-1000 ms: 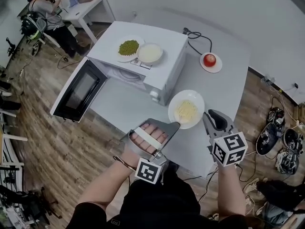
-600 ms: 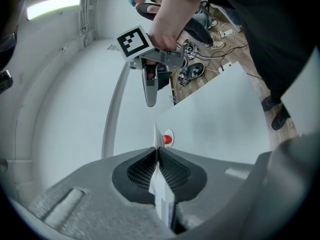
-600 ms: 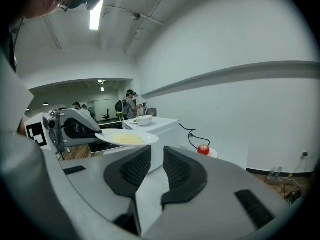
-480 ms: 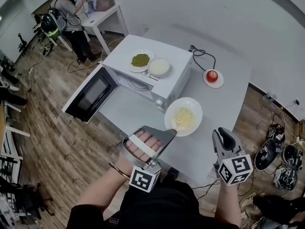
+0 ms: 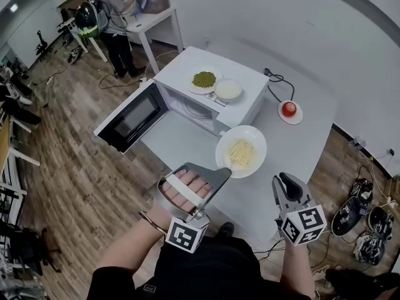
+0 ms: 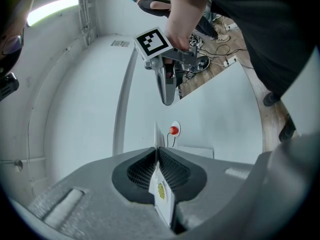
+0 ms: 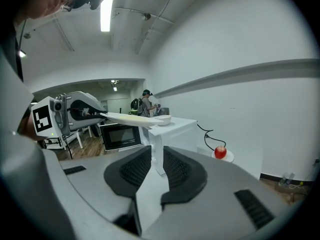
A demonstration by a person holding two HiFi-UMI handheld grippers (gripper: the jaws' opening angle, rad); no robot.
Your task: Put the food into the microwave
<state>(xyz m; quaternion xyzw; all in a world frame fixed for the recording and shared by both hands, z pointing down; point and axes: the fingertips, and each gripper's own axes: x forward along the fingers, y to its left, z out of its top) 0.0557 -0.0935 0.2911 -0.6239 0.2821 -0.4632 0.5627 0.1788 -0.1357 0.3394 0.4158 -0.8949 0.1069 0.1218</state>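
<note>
Plate (image 5: 259, 139): white, carrying noodles (image 5: 241, 154); held up off the desk (image 5: 300, 149), just off the microwave's (image 5: 247, 102) near corner; not yet inside
Left gripper (image 5: 226, 172): jaws pinching the plate's near rim, its edge clamped between the pads; a rim grip keeps the jaws out of the food and, I judge, lets the plate slide in flat
Plate's tilt: roughly level, likely so the noodles stay put
Right gripper (image 5: 282, 181): on the person's side of the microwave, further from it than the plate; jaws nearly together with a narrow gap, nothing between them; it seems to wait as a spare
Door (image 5: 132, 116): swung wide open, away from the plate, so the cavity (image 5: 190, 108) is free to receive it
On top of the microwave: a dish of peas (image 5: 204, 79) and a bowl (image 5: 227, 90), touching; probably waiting their turn
Apple (image 5: 288, 109): on a saucer beyond the microwave's far side
Next move, judged: bring the plate round to the opening; a one-sided grip may let it droop
</note>
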